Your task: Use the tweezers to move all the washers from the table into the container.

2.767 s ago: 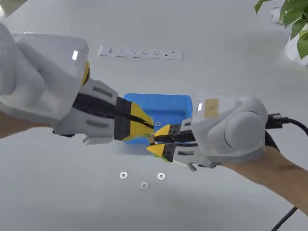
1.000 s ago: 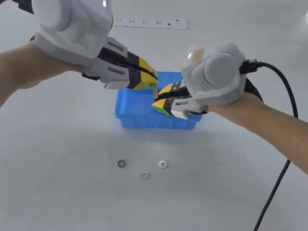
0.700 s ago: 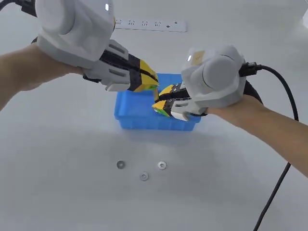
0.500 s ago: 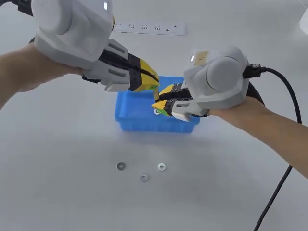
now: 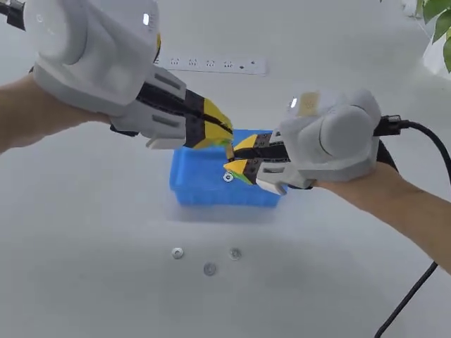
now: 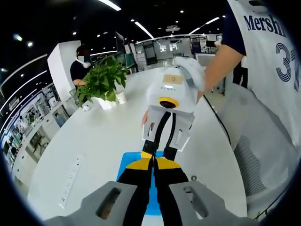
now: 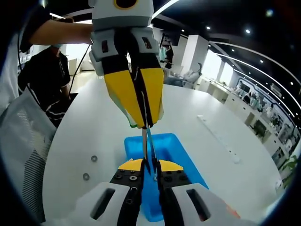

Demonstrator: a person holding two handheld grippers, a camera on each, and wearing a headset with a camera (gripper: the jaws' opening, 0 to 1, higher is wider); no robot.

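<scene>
Just over the container [image 5: 211, 196], meeting tip to tip: left gripper [image 5: 224, 131] from the left side, right gripper [image 5: 238, 156] from the right side. In the right gripper view, seen clearly: left jaws closed fully on the upper end of the tweezers [image 7: 144, 141], right jaws closed to a thin gap on the lower legs. Just under the right jaw tips, over the inside of the container, one washer [image 5: 227, 177]; held by the tweezers or lying inside, cannot tell. Covering the back and the right part of the container: both gripper bodies. On the table [image 5: 84, 267] in front of the container, well apart from it, three loose washers [image 5: 209, 268], in open view. Behind, a power strip [image 5: 210, 65]; at the right, a cable [image 5: 423, 134] and leaves of a plant [image 5: 440, 17].
</scene>
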